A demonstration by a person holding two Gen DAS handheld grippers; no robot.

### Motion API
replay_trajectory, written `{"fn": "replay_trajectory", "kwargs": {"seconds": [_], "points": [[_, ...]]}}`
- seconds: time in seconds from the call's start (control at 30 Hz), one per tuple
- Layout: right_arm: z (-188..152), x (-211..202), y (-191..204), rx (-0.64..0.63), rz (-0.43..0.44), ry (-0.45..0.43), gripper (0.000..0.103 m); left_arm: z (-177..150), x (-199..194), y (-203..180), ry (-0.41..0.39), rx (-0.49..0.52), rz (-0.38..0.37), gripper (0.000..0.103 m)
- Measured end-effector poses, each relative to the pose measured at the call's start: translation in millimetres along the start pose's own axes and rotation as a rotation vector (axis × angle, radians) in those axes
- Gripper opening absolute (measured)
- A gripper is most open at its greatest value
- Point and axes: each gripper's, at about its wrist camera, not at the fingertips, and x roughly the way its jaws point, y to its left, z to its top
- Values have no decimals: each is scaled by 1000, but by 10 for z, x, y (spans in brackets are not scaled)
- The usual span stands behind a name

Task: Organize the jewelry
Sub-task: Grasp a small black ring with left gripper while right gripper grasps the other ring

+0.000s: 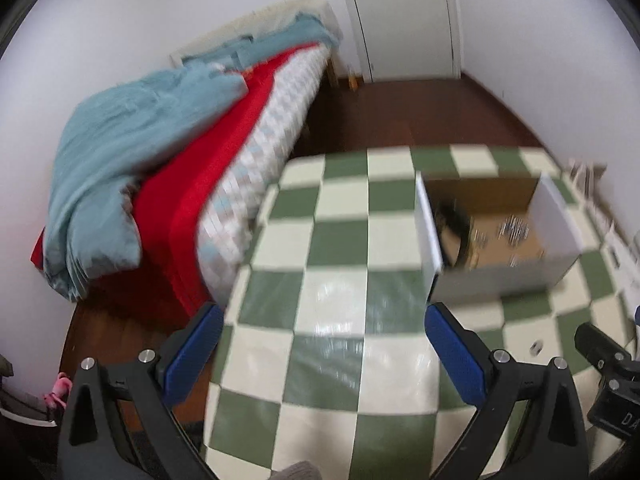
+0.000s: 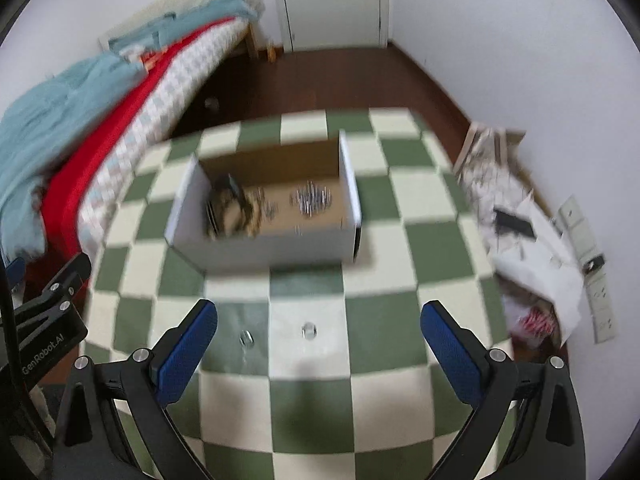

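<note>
An open white box with a brown cardboard inside stands on the green and cream checked tablecloth. Inside lie a dark tangled piece at the left and a silvery piece of jewelry at the right. Two small shiny pieces, one at the left and one at the right, lie on the cloth in front of the box. My right gripper is open above them. My left gripper is open and empty over the cloth, left of the box. A small silvery piece lies to its right.
A bed with red and blue covers runs along the table's left side. A pile of papers and a dark object lies at the table's right edge. A white door and dark wooden floor are behind.
</note>
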Motion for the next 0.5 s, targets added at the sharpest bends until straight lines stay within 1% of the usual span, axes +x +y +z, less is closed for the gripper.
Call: {"fn": "replay_trajectory", "kwargs": {"seconds": [0.03, 0.07, 0.1, 0.13, 0.23, 0.3, 0.37, 0.4, 0.43, 0.47, 0.5], "points": [[-65, 115, -14, 4, 1, 16, 99, -69, 107, -40, 26, 14, 8, 103], [-120, 211, -18, 5, -1, 26, 91, -106, 164, -63, 39, 22, 15, 103], [-161, 301, -18, 3, -6, 36, 85, -163, 265, -95, 58, 37, 36, 103], [-204, 410, -18, 2, -6, 48, 75, -196, 309, -114, 68, 44, 46, 103], [-286, 658, -43, 13, 10, 74, 65, -281, 506, -131, 110, 46, 73, 103], [-338, 799, -39, 14, 14, 86, 57, -308, 593, -132, 129, 44, 86, 103], [-389, 898, -27, 6, 16, 95, 50, -328, 649, -126, 143, 38, 85, 103], [-417, 913, 1, -14, 1, 78, 46, -337, 671, -123, 146, 33, 84, 103], [-437, 923, 35, -34, -11, 70, 45, -339, 679, -123, 147, 31, 83, 103], [-450, 929, 62, -51, -24, 59, 38, -341, 688, -125, 150, 28, 78, 103], [-460, 932, 82, -63, -40, 51, 26, -346, 698, -131, 155, 24, 71, 103]]}}
